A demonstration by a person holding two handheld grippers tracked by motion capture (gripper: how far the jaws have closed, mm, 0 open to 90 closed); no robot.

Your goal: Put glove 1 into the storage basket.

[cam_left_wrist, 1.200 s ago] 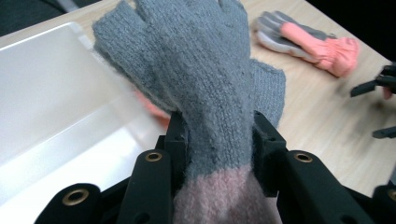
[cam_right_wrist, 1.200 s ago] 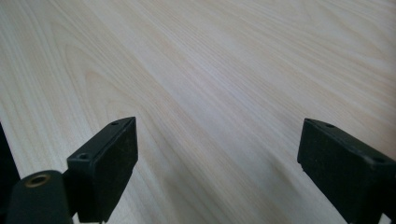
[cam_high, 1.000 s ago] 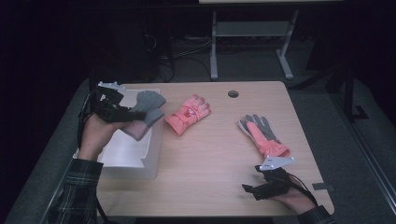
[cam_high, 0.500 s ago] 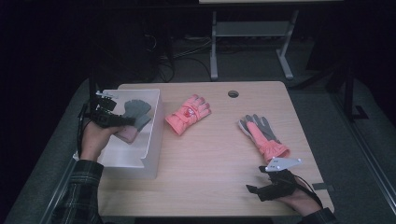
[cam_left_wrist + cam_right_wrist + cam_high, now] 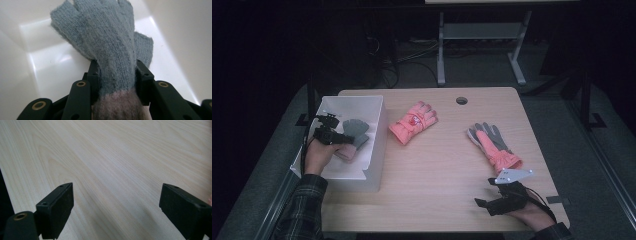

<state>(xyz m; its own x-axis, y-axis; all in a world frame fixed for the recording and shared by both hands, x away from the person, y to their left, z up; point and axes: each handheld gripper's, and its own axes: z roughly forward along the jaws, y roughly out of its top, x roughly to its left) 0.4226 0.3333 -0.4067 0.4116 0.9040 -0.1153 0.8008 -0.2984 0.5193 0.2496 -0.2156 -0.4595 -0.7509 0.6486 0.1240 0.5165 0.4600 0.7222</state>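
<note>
Grey glove [image 5: 354, 131] lowered into bin [image 5: 377, 150]; two outside.

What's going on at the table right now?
The left gripper is shut on a grey knit glove and holds it inside the white bin. Two pink gloves lie on the table. The right gripper hangs open and empty above the bare wood.
</note>
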